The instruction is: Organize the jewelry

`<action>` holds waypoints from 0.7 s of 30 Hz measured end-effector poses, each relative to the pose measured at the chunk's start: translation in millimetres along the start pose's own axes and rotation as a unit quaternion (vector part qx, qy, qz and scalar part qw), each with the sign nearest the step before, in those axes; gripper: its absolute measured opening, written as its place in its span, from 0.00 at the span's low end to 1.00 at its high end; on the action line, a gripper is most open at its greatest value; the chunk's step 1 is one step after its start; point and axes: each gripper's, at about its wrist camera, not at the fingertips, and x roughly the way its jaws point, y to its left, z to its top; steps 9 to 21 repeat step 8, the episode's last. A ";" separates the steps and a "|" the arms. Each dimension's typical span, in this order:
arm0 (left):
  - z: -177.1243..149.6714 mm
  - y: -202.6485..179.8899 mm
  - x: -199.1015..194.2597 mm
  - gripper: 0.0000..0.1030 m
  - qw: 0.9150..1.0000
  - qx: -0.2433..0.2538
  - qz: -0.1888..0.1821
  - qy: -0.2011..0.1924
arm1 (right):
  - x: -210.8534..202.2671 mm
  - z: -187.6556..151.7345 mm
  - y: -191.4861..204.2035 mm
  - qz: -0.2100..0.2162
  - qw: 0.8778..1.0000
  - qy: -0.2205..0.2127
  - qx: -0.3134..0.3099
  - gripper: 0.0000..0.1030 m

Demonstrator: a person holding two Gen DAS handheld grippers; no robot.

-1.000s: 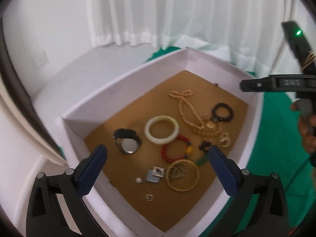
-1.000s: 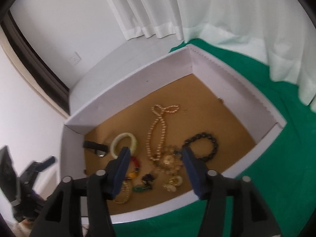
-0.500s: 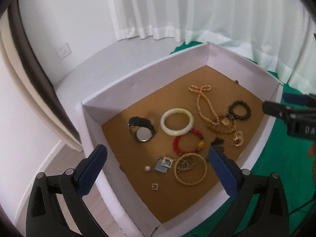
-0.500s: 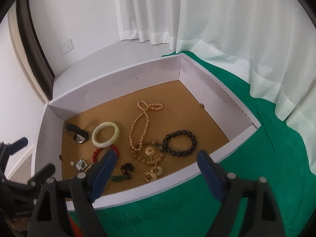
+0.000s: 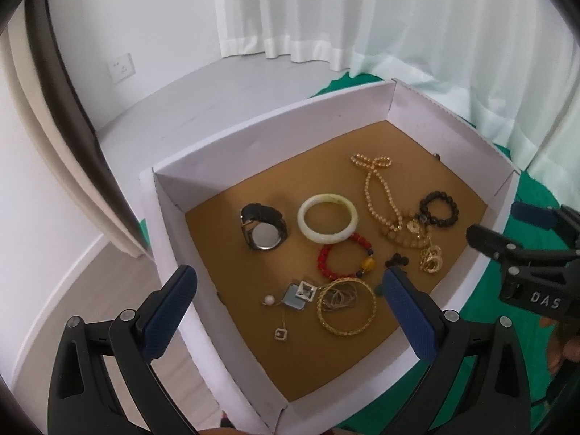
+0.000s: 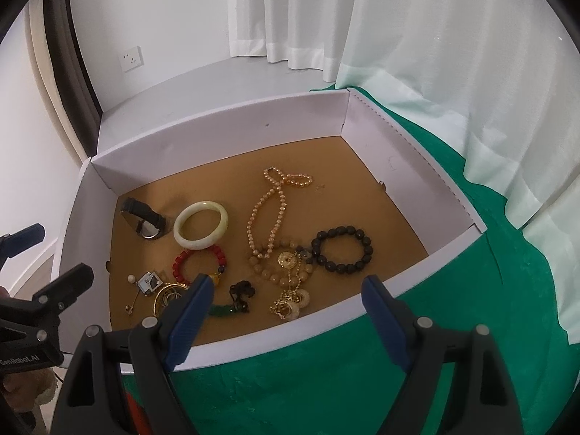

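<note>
A white box point(image 5: 275, 127) point(image 6: 224, 119) with a brown floor holds loose jewelry: a watch point(image 5: 262, 232) point(image 6: 145, 219), a pale jade bangle point(image 5: 328, 217) point(image 6: 201, 230), a red bead bracelet point(image 5: 344, 259) point(image 6: 197, 262), a gold bangle point(image 5: 346, 306), a pearl necklace point(image 5: 378, 190) point(image 6: 270, 214), a black bead bracelet point(image 5: 438, 208) point(image 6: 342, 250) and gold pendants point(image 6: 290, 299). My left gripper point(image 5: 290, 308) is open and empty above the box's near left corner. My right gripper point(image 6: 286, 308) is open and empty above the near wall.
The box sits on a green cloth point(image 6: 362, 380) beside white curtains point(image 6: 417, 36). A grey ledge point(image 6: 181, 90) and a wall socket point(image 6: 131, 58) lie behind it. Each gripper shows at the edge of the other's view.
Both grippers have pulled back and up from the box, so more of it shows. The right gripper's fingers have spread wider. The jewelry has not moved.
</note>
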 end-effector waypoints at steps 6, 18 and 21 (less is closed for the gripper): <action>-1.1 1.9 -4.0 0.99 1.000 -0.004 -0.028 -0.012 | 0.3 -1.2 6.6 0.003 1.000 0.001 0.002 0.83; -1.1 -1.2 -7.8 0.99 0.999 0.001 -0.025 -0.019 | -2.1 -1.4 7.7 0.007 1.000 -0.002 0.004 0.83; -1.1 -1.2 -7.8 0.99 0.999 0.001 -0.025 -0.019 | -2.1 -1.4 7.7 0.007 1.000 -0.002 0.004 0.83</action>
